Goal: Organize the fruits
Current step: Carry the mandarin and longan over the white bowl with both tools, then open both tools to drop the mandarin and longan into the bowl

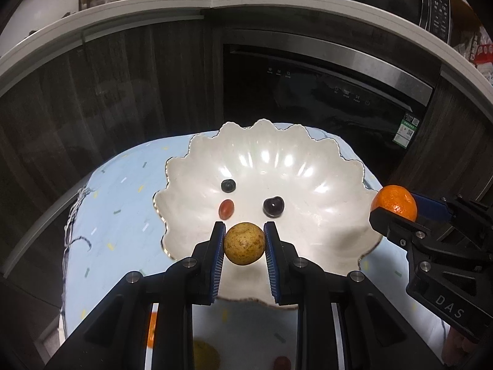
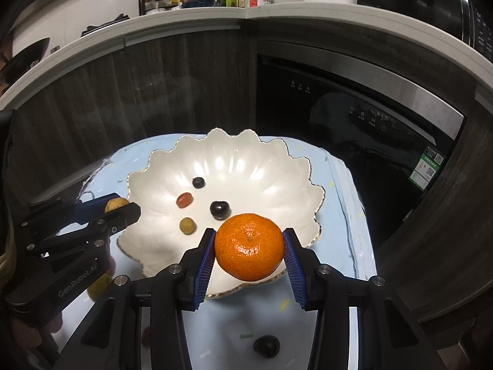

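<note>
Left gripper (image 1: 244, 243) clenched on a small brown fruit (image 1: 244, 243), centre frame, above the white bowl (image 1: 323, 185). Right gripper (image 2: 249, 246) grasping a tangerine (image 2: 249, 246) across its middle. Both look light; tangerine soft-skinned, likely bruises if squeezed, bowl fragile

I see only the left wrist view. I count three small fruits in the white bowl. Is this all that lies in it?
Observer: No. A small yellow-green fruit also lies in the bowl; the round fruit in the left tool hides it from you.
Operator: Does the right tool hold the tangerine on both sides?
Observer: Yes, in the right tool both pads press the tangerine.
Operator: Lies any fruit on the cloth under that tool?
Observer: Yes, one dark fruit, on the blue cloth.
</note>
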The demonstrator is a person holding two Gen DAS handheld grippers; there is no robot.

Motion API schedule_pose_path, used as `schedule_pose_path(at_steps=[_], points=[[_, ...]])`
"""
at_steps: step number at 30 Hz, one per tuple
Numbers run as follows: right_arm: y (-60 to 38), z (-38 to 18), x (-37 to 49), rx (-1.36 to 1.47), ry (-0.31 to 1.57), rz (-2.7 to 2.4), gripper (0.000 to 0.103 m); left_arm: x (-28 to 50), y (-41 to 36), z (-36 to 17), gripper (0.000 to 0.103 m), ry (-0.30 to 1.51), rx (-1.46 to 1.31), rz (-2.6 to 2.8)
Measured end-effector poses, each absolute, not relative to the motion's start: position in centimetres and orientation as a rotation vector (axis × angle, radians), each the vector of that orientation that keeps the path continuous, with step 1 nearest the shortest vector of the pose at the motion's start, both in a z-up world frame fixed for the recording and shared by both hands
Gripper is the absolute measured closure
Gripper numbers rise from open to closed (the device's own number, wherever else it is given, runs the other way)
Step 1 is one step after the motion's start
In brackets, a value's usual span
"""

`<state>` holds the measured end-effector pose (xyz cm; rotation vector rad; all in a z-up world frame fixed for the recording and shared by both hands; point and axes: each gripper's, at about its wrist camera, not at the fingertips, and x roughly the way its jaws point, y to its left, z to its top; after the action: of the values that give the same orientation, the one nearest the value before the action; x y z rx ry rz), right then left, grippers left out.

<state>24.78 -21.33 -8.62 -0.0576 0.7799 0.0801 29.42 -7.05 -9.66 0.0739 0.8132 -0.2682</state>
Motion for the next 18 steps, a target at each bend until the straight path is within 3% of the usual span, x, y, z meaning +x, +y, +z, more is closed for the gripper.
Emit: schedule_pose_path(at_steps=[15,16,18], points=[[-20.8,-11.2,27.3,-0.074,0.894,0.091,0.058,31.2,-6.6,-12.9,0.077,0.910,0.074,-0.260],[-20.7,-11.4,27.3,-0.079,0.898,0.092,0.058,31.2,-6.6,-12.9,0.075,0.911,0.073,-0.255],[-20.5,-11.5,27.3,-0.089,0.905,0.099,0.058,31.1,-6.5,-12.8,0.061,0.904,0.076,-0.240]])
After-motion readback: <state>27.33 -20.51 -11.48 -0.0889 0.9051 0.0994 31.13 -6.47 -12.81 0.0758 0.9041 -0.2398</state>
